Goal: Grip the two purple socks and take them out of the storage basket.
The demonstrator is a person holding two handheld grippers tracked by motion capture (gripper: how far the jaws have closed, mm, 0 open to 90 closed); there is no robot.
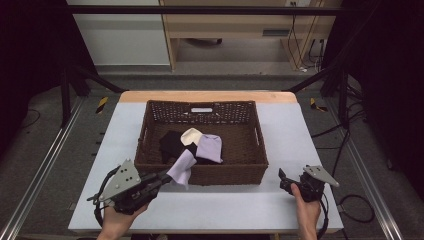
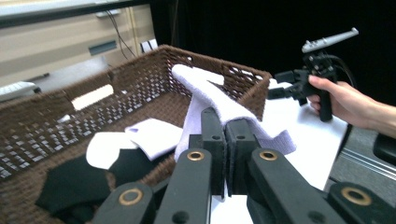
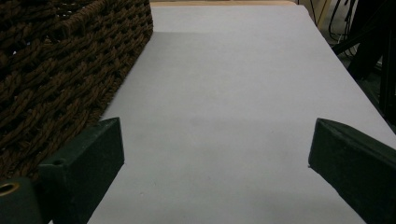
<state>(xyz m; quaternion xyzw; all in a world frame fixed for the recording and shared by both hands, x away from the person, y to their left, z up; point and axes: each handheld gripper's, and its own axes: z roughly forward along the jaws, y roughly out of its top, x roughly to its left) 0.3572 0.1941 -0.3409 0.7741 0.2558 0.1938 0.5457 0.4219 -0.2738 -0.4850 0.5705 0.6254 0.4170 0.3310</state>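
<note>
Over basket rim, unlabelled lilac sock

Black cloth, cream cloth, second lilac cloth inside wicker basket on white table

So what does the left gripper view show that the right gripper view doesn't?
Left gripper view: the left gripper shut on a lilac sock draped over the basket's rim, more socks inside, and the right gripper in a hand.

Right gripper view: its own jaws wide apart over bare table.

Both: the wicker basket and the table.
</note>
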